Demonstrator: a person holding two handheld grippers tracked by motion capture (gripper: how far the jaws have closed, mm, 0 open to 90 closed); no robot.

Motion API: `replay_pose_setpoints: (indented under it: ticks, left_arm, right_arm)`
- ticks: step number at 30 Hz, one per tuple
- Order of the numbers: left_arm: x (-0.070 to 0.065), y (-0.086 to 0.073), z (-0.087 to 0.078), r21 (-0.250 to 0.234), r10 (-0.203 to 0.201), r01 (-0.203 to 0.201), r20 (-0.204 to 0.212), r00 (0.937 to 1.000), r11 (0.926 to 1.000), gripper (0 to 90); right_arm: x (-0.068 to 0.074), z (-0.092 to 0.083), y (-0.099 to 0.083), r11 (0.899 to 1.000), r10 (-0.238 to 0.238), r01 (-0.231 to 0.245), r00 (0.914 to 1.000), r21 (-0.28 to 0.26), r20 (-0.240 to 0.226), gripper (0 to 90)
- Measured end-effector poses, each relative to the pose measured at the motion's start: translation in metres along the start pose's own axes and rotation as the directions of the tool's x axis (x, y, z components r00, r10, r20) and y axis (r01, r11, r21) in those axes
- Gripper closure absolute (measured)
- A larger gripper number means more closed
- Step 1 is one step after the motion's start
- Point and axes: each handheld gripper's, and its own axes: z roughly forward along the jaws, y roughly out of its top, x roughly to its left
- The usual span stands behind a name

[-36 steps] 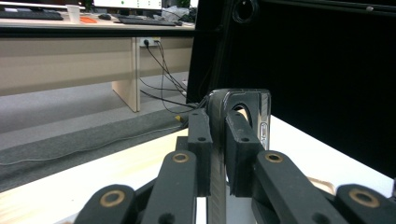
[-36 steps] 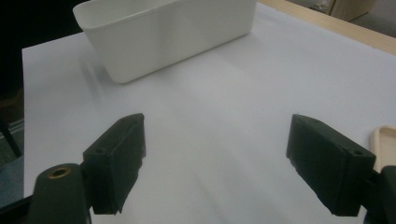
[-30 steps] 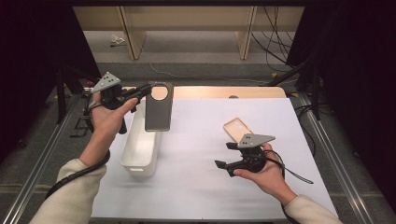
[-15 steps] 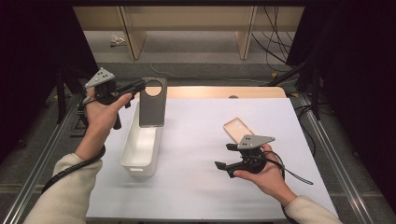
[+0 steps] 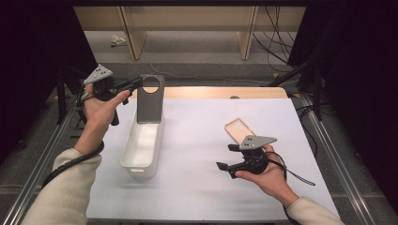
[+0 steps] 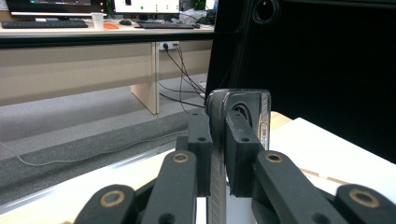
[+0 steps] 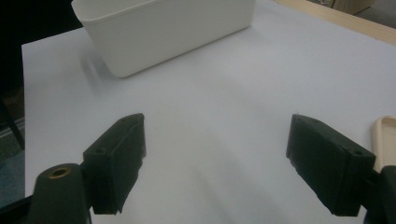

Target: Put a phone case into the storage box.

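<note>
My left gripper (image 5: 137,84) is shut on the top edge of a dark grey phone case (image 5: 150,102) with a round camera hole. The case hangs upright over the far end of a white bin (image 5: 136,168). In the left gripper view the pads (image 6: 239,140) pinch the case (image 6: 239,96) edge-on. My right gripper (image 5: 226,157) rests in the hand on the white sheet at the right, open, with nothing between its jaws (image 7: 215,163). A beige phone case (image 5: 238,130) lies flat just beyond it and peeks in as a beige phone case edge (image 7: 385,140). The bin's wall (image 7: 163,32) stands ahead of the right gripper.
A white sheet (image 5: 197,140) covers the wooden table (image 5: 220,92). Metal rails (image 5: 324,136) run along both sides. Beyond the far edge are a grey floor, desk legs and cables. Black curtains close off left and right.
My left hand has carried the grey case a little to the left, over the bin's far end. The right hand has stayed still.
</note>
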Motion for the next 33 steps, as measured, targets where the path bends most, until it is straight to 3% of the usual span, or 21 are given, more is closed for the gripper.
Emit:
replay_pose_setpoints:
  ticks: [16,33]
  left_arm:
    - [0.015,-0.004,0.001,0.010,0.006,-0.006,-0.010,0.9999,0.9999,81.5]
    - [0.021,-0.005,0.009,0.019,0.025,-0.025,-0.004,0.9997,0.9995,81.5]
  right_arm:
    - [-0.001,0.000,0.000,1.000,0.001,-0.001,1.0000,0.000,-0.001,20.9]
    - [-0.001,0.000,-0.001,1.000,0.000,0.000,1.0000,0.000,-0.001,20.9]
